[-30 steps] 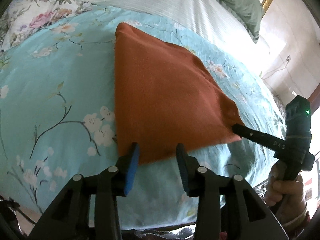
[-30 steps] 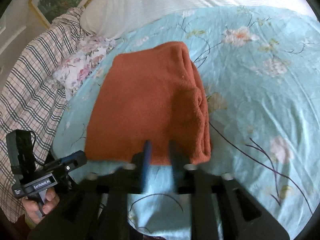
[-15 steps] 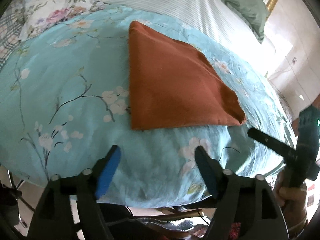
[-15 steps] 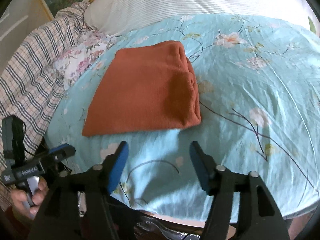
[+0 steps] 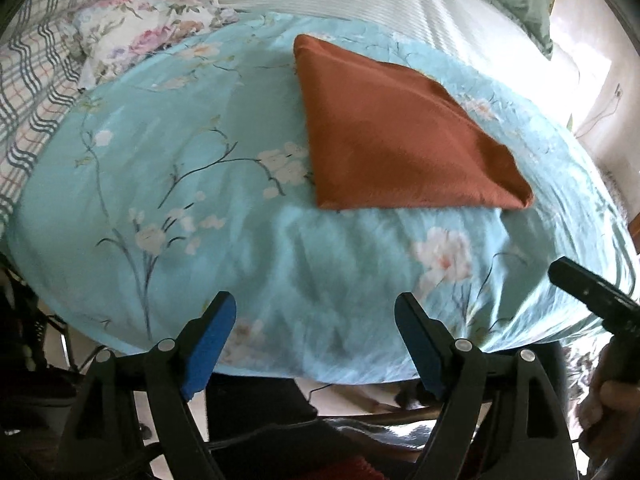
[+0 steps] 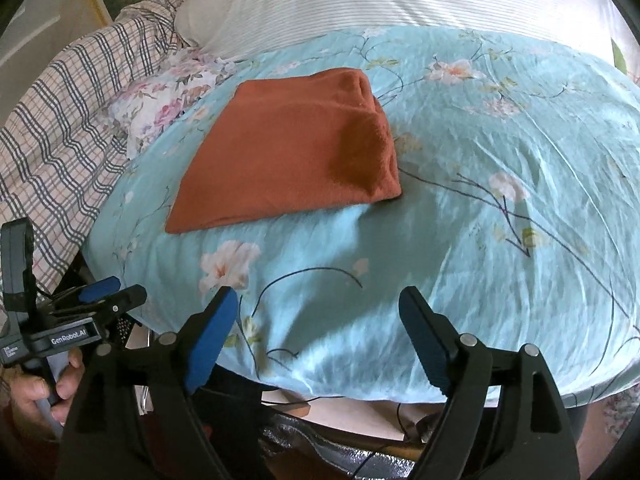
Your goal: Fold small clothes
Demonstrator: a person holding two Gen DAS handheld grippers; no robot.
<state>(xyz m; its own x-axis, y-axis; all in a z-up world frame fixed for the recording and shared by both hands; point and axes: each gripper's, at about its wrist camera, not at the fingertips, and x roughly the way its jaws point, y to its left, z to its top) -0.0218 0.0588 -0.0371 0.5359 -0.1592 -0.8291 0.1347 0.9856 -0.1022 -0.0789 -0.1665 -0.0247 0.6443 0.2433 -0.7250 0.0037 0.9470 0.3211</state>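
The rust-orange cloth (image 5: 400,136) is lying folded into a compact, layered rectangle on the turquoise floral bedspread (image 5: 200,160), so the folding is looking done for this piece; whether more clothes are waiting I cannot tell. The left claw (image 5: 316,344) is standing apart with nothing between its pads. The right claw (image 6: 318,336) has just been opening and is also gripping nothing. Both are hanging near the bed's edge, apart from the cloth. The cloth's underside and inner layers are staying hidden.
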